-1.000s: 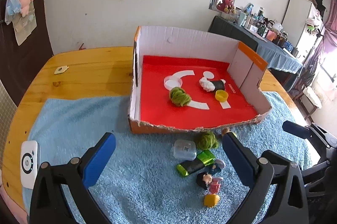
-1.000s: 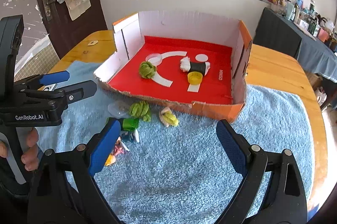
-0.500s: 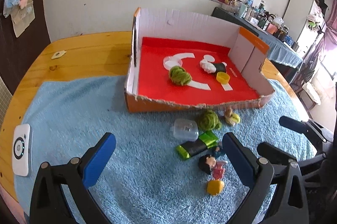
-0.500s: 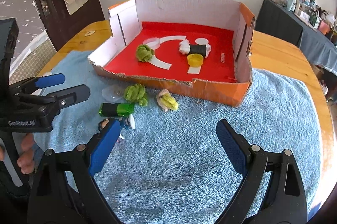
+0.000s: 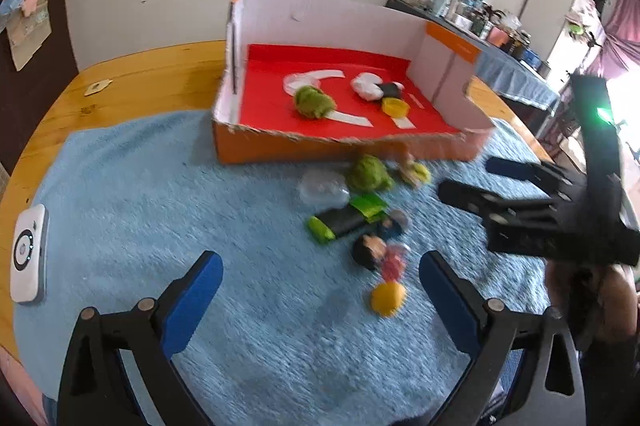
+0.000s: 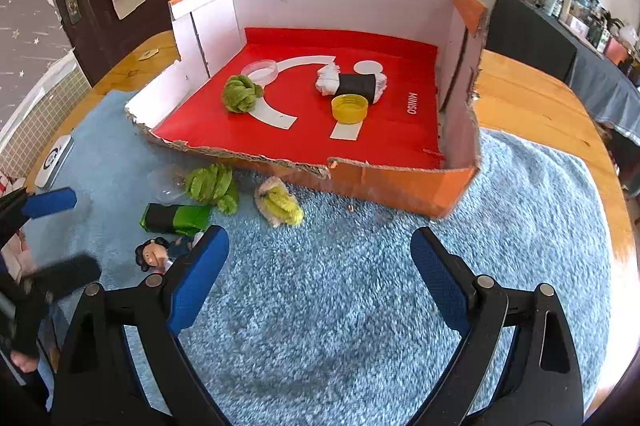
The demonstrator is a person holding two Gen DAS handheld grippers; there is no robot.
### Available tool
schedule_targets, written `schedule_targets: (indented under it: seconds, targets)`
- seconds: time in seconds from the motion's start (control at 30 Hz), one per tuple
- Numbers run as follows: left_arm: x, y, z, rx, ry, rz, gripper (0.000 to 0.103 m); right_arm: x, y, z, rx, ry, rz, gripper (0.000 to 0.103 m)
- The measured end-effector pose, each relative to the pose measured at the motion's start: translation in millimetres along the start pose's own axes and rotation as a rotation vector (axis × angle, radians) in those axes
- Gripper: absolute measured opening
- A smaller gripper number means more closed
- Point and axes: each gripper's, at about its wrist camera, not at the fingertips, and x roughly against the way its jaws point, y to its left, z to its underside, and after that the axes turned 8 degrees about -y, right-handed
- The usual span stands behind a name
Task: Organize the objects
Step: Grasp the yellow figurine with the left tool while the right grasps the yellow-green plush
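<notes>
An open cardboard box point(image 6: 404, 182) with a red floor holds a green yarn ball point(image 6: 240, 94), a yellow cap point(image 6: 349, 108), a black-and-white roll point(image 6: 354, 84) and a clear lid point(image 6: 260, 70). On the blue towel before it lie a second green yarn ball point(image 6: 212, 184), a yellow-green fuzzy toy point(image 6: 280, 206), a green-black packet point(image 6: 176, 219), a clear plastic case point(image 5: 322, 186), a small doll point(image 5: 374, 246) and a yellow ball point(image 5: 387, 299). My left gripper point(image 5: 320, 300) is open above the towel, near the doll. My right gripper point(image 6: 318, 272) is open, just short of the fuzzy toy.
A white device point(image 5: 28, 254) lies at the towel's left edge on the round wooden table point(image 5: 132, 74). The right gripper's body point(image 5: 560, 218) stands to the right of the loose objects in the left wrist view. Walls and a dresser lie behind.
Both grippers have moved forward and down toward the loose objects on the towel. The box looms larger in the right wrist view. Both stay open.
</notes>
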Motion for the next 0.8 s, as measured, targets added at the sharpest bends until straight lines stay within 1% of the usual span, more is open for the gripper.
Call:
schedule_targets:
  seconds: [0.03,0.13,0.2,0.27,0.33,0.37,0.4,0.43,0.53,0.57,0.67,0.73,0.77,0.8]
  targets:
    - [1.1,-3.5,2.1,-0.008,0.001,0.007,0.100,-2.4,0.9,-0.5,0.008,0.003,-0.004,0.093]
    - [2.9,-15.8,8.7,-0.039,0.005,0.020,0.095,-9.2,4.7,-1.4,0.035,0.011,-0.016,0.092]
    - [2.0,-20.6,11.8,-0.049,0.010,0.027,0.090,-12.7,6.1,-1.7,0.043,0.015,-0.023,0.087]
    - [0.0,-24.2,14.7,-0.055,0.013,0.018,0.081,-16.7,7.2,-1.6,0.046,0.021,-0.033,0.084]
    - [-4.4,-25.7,17.0,-0.053,0.027,0.020,0.076,-18.3,8.8,-1.1,0.051,0.024,-0.037,0.080]
    - [-6.5,-26.0,18.4,-0.050,0.034,0.023,0.071,-19.1,9.5,-1.2,0.055,0.024,-0.039,0.079]
    - [-8.6,-26.5,19.8,-0.049,0.039,0.023,0.068,-20.1,10.4,-1.3,0.061,0.024,-0.042,0.076]
    - [-9.8,-27.3,21.2,-0.051,0.043,0.024,0.063,-21.0,10.8,-1.5,0.063,0.026,-0.045,0.075]
    - [-13.7,-30.5,24.8,-0.056,0.051,0.031,0.057,-24.1,11.0,-2.4,0.067,0.026,-0.049,0.067]
    - [-14.6,-31.5,25.6,-0.057,0.052,0.036,0.054,-25.4,11.1,-3.0,0.069,0.027,-0.051,0.063]
    - [-16.9,-35.3,28.4,-0.065,0.055,0.050,0.053,-29.9,11.7,-4.3,0.070,0.036,-0.059,0.061]
    - [-19.0,-37.7,30.0,-0.068,0.057,0.057,0.051,-31.9,13.2,-3.8,0.078,0.037,-0.062,0.055]
    - [-20.5,-38.4,30.3,-0.069,0.059,0.058,0.046,-33.0,13.9,-3.3,0.080,0.038,-0.063,0.052]
    - [-22.1,-39.1,30.8,-0.070,0.062,0.059,0.043,-33.6,14.2,-2.9,0.081,0.037,-0.061,0.049]
